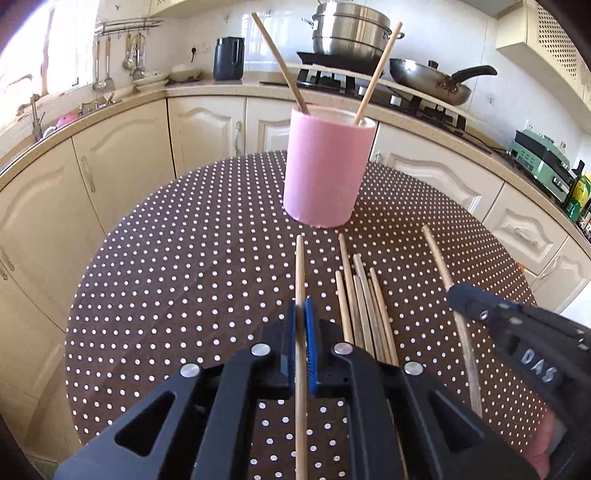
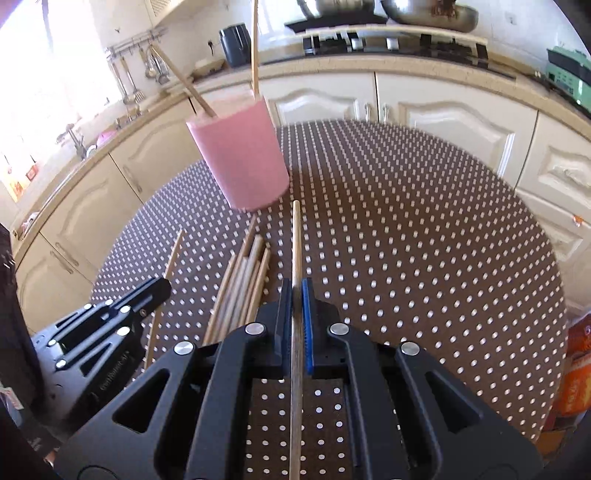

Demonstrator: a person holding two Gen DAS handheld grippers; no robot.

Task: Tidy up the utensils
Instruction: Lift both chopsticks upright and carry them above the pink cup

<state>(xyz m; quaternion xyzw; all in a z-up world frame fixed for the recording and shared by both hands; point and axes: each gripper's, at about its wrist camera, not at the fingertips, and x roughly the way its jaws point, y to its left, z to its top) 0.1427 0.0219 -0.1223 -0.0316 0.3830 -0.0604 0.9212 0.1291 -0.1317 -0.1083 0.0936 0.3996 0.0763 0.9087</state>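
Observation:
A pink cylindrical holder (image 1: 325, 170) stands on the polka-dot table with two wooden chopsticks (image 1: 280, 64) leaning in it; it also shows in the right wrist view (image 2: 243, 155). My left gripper (image 1: 301, 314) is shut on one chopstick (image 1: 300, 266) that points toward the holder. My right gripper (image 2: 296, 295) is shut on another chopstick (image 2: 296, 243). Several loose chopsticks (image 1: 364, 306) lie on the table between the two grippers, also seen in the right wrist view (image 2: 243, 280). My right gripper shows at the right of the left wrist view (image 1: 458, 295).
The round brown table with white dots (image 1: 184, 277) is ringed by cream kitchen cabinets (image 1: 125, 166). A stove with a steel pot (image 1: 351, 33) and a pan (image 1: 436, 81) is behind. An orange packet (image 2: 576, 369) lies at the table's right edge.

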